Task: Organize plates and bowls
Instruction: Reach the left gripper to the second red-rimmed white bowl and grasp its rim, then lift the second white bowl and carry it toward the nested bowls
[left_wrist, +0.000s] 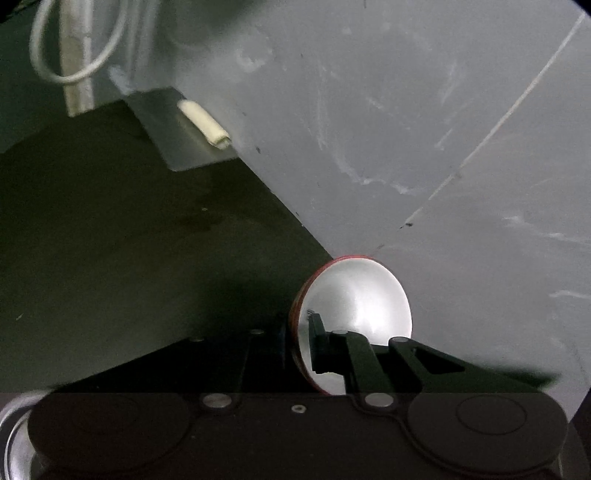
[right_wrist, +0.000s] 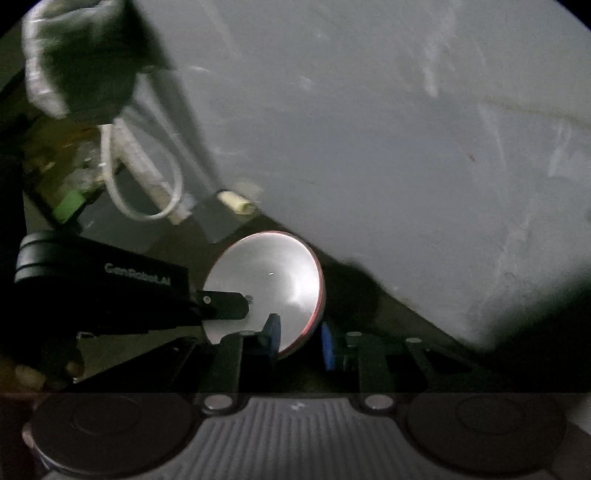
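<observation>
A pale grey wall (left_wrist: 406, 110), scuffed with white marks, filled most of both views. Below it a dark bench (left_wrist: 129, 240) was seen, dimly lit. A loop of white cable (right_wrist: 147, 192) lay at the far end of the bench, near a small cream-coloured roll (left_wrist: 205, 125) set against the foot of the wall.

A bowl (right_wrist: 273, 273) with a silvery inside and a red outer rim was held tilted on its edge above the bench, close to the wall, its hollow turned towards the cameras. It was gripped from two sides. The left tool (left_wrist: 301, 339) was closed on the rim, one finger seen inside the hollow and the other behind the red outside; in the right wrist view its black body was seen reaching in from the left. The right tool (right_wrist: 301, 338) was placed about the lower rim, with one blue pad (right_wrist: 273, 332) inside the bowl and the other just outside it; whether it was pressing could not be told.
</observation>
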